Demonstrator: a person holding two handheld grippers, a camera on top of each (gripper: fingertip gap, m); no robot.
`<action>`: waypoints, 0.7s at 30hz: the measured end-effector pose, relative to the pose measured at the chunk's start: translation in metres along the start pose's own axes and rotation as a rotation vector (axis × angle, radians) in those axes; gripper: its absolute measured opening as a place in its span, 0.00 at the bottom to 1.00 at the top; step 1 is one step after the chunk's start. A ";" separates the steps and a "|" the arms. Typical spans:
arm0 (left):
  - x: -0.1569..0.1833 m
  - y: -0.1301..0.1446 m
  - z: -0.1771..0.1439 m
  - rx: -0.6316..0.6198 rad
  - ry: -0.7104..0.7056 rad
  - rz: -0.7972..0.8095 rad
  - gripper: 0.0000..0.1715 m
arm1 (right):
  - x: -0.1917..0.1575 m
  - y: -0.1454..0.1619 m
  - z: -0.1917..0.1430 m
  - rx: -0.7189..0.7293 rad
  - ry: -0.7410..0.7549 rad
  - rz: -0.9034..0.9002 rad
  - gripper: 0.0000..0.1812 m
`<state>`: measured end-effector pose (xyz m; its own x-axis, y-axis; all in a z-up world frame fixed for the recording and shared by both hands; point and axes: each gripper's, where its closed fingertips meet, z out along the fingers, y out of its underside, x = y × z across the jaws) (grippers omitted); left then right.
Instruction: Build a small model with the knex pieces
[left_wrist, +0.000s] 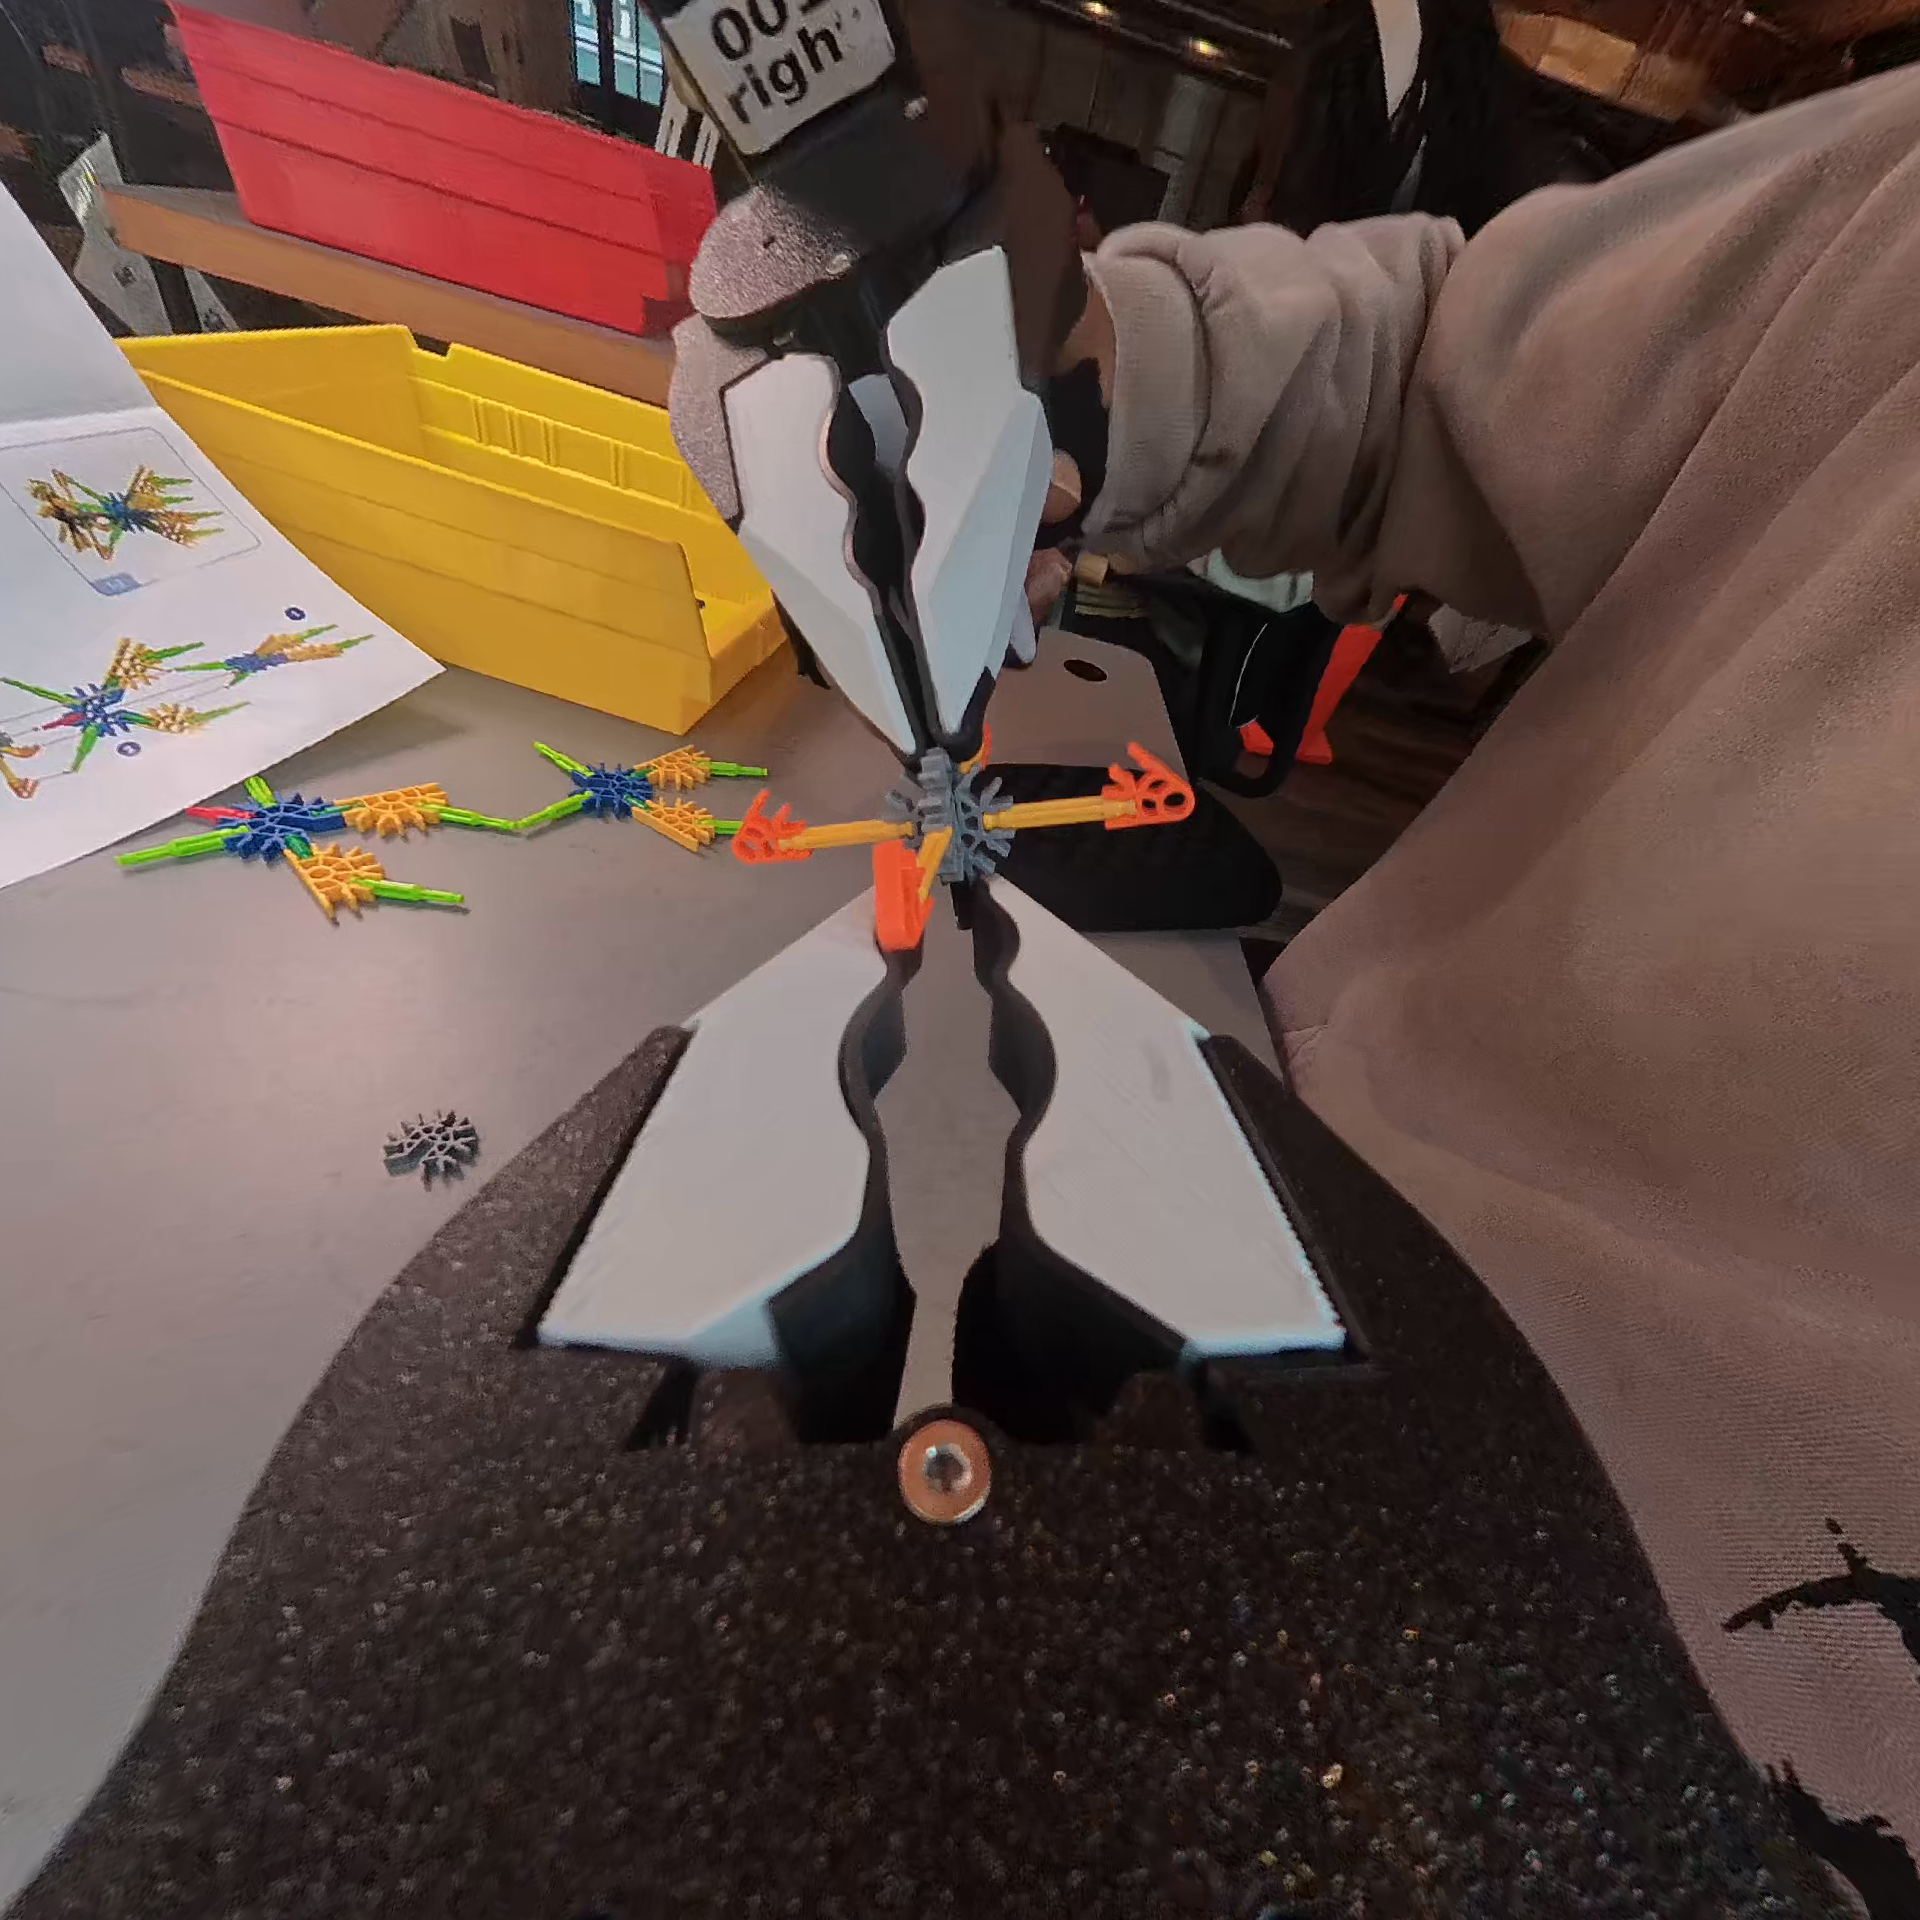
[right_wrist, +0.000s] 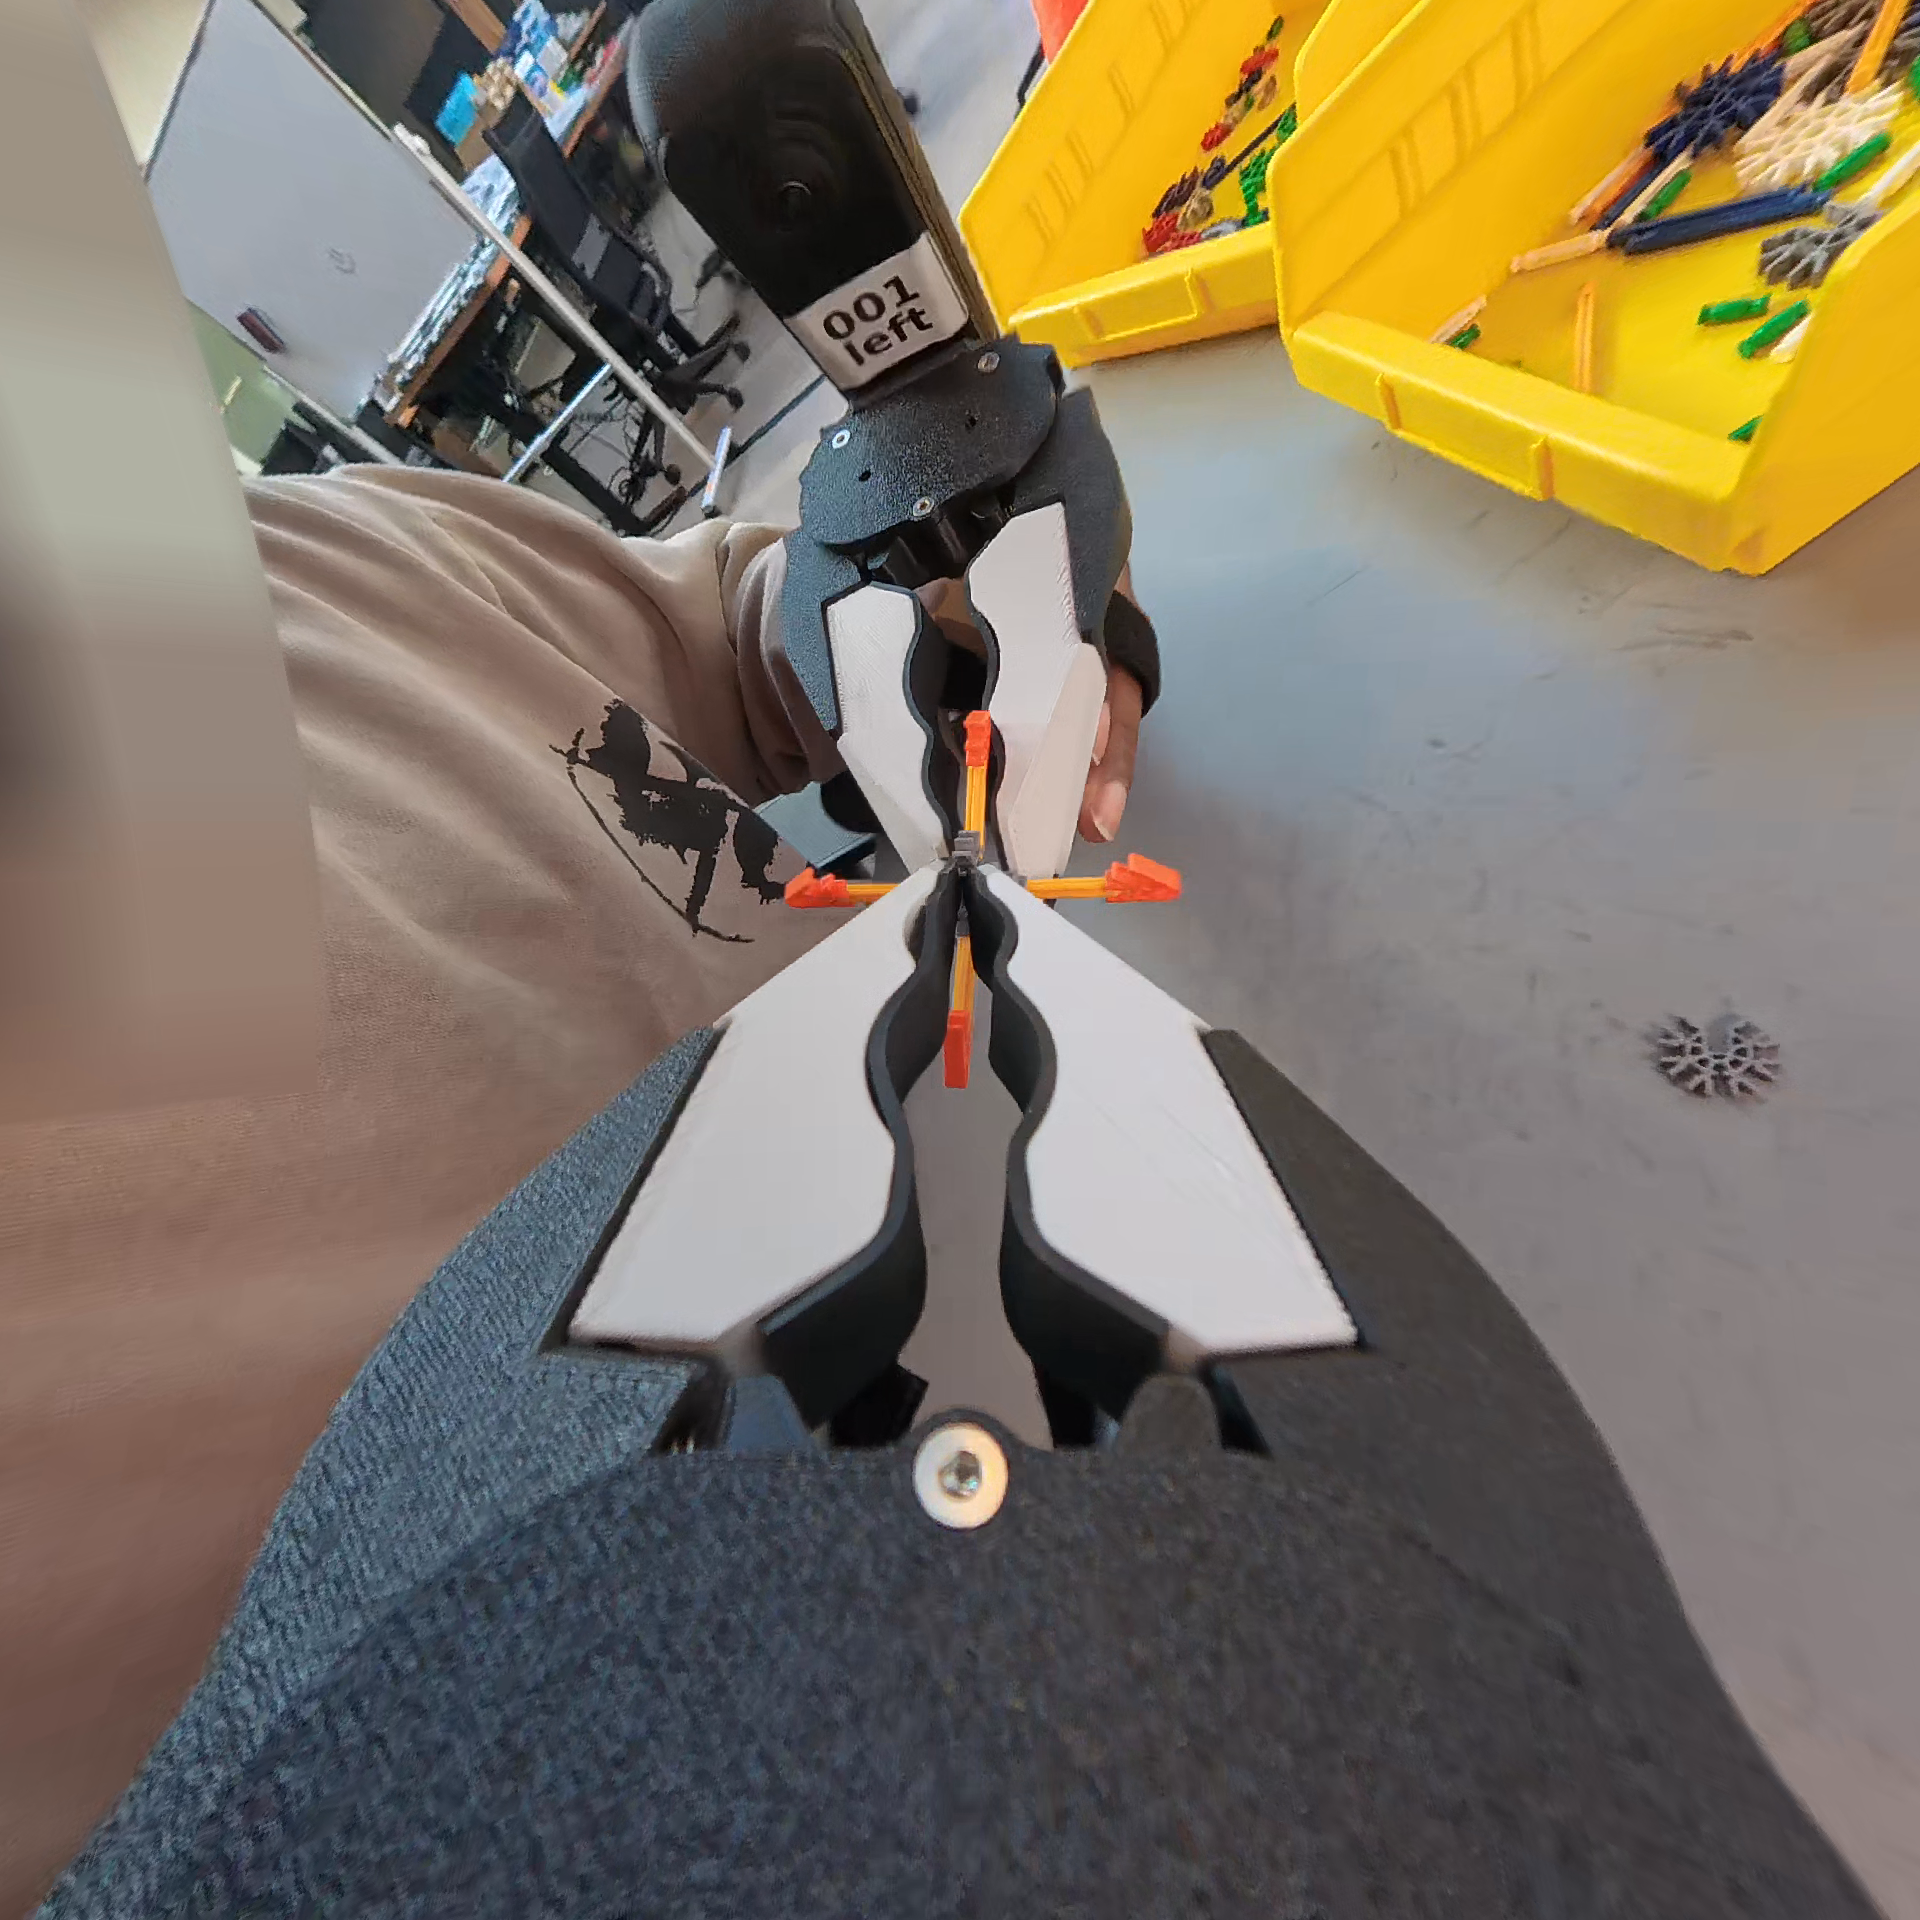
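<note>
A small assembly, a grey snowflake hub (left_wrist: 961, 821) with yellow rods ending in orange connectors (left_wrist: 1148, 795), hangs in the air between both grippers. My left gripper (left_wrist: 948, 909) is shut on the hub's near edge. My right gripper (left_wrist: 940, 743) comes in from above and is shut on its far edge. In the right wrist view the hub (right_wrist: 966, 847) sits between my right gripper (right_wrist: 961, 883) and my left gripper (right_wrist: 966, 852). One rod with an orange end (right_wrist: 956, 1049) lies between the right fingers, and another (right_wrist: 977, 743) lies between the left fingers.
A loose grey snowflake connector (left_wrist: 431, 1143) lies on the grey table (left_wrist: 260, 1091); it also shows in the right wrist view (right_wrist: 1714, 1055). Two blue, green and yellow assemblies (left_wrist: 301, 831) (left_wrist: 634, 790) lie beside an instruction sheet (left_wrist: 156, 623). Yellow bins (right_wrist: 1558, 416) hold loose parts. A beige sleeve (left_wrist: 1558, 623) is at right. The grippers are tip to tip, or close to it.
</note>
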<state>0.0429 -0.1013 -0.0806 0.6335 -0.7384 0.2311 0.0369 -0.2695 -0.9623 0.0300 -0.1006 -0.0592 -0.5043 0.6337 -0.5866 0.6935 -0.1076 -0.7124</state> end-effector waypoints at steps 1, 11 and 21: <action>-0.001 -0.004 -0.001 0.024 0.011 -0.032 0.04 | 0.001 -0.005 -0.001 0.043 0.020 -0.030 0.00; 0.004 -0.021 -0.011 0.180 0.220 -0.333 0.04 | -0.003 -0.011 0.005 -0.055 0.547 -0.981 0.26; 0.015 -0.038 -0.020 0.297 0.378 -0.492 0.10 | 0.000 -0.026 0.013 -0.061 0.731 -1.164 0.17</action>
<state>0.0349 -0.1144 -0.0376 0.1773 -0.7531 0.6335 0.4954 -0.4879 -0.7187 0.0057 -0.1077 -0.0458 -0.4348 0.5910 0.6794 0.0920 0.7797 -0.6194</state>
